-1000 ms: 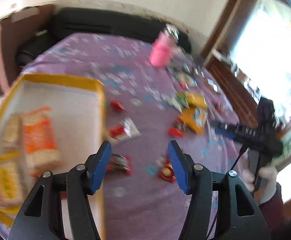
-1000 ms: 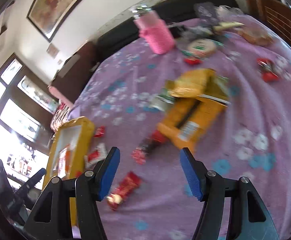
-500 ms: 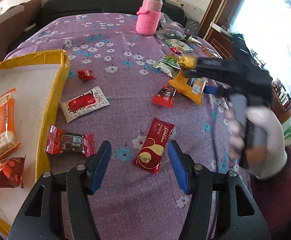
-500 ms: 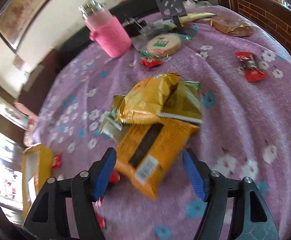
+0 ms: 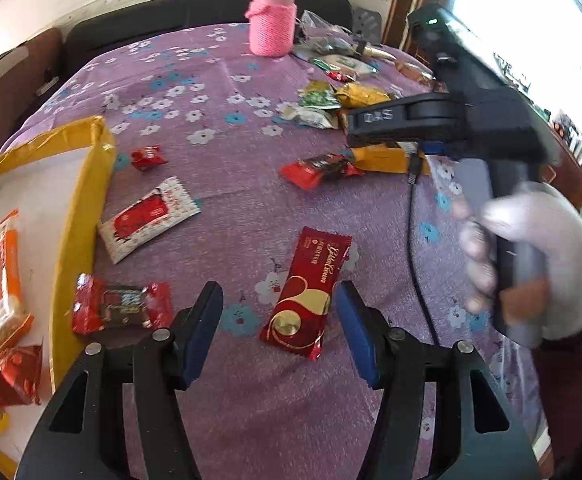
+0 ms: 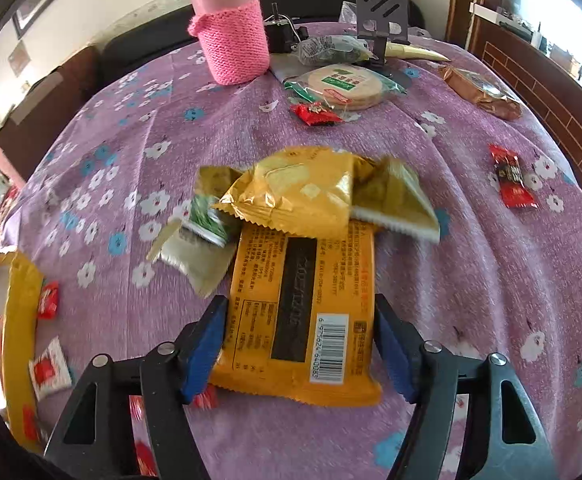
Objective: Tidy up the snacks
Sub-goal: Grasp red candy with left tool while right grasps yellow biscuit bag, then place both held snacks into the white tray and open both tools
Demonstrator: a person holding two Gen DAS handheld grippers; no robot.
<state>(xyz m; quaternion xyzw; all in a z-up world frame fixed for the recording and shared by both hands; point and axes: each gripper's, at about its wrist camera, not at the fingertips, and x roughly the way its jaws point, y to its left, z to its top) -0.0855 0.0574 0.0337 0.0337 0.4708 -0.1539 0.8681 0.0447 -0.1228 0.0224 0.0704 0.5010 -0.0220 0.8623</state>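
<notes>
A red bar with gold print (image 5: pixel 307 296) lies flat on the purple flowered cloth, between the fingers of my left gripper (image 5: pixel 277 308). That gripper is open and its pads stand clear of the bar. My right gripper (image 6: pixel 301 312) is open too and points down over an orange packet (image 6: pixel 303 304) that lies back side up. Its blue pads straddle the packet's near end, close to both edges. From the left wrist view the right gripper (image 5: pixel 431 120) shows in a gloved hand (image 5: pixel 531 260). The yellow-rimmed box (image 5: pixel 79 200) at the left holds an orange cracker pack (image 5: pixel 1 280) and a red foil snack (image 5: pixel 15 376).
Loose on the cloth are a red-and-white packet (image 5: pixel 147 220), a dark red candy (image 5: pixel 121 308), a gold packet (image 6: pixel 299 192) on the orange one, a round cracker pack (image 6: pixel 343 84) and small red candies (image 6: pixel 511 176). A pink-sleeved bottle (image 6: pixel 231 40) and a phone stand (image 6: pixel 381 12) stand at the back.
Both grippers swung away from the box and sank toward the cloth. The red bar came between the left fingers. The right gripper closed in on the orange packet and now straddles it.
</notes>
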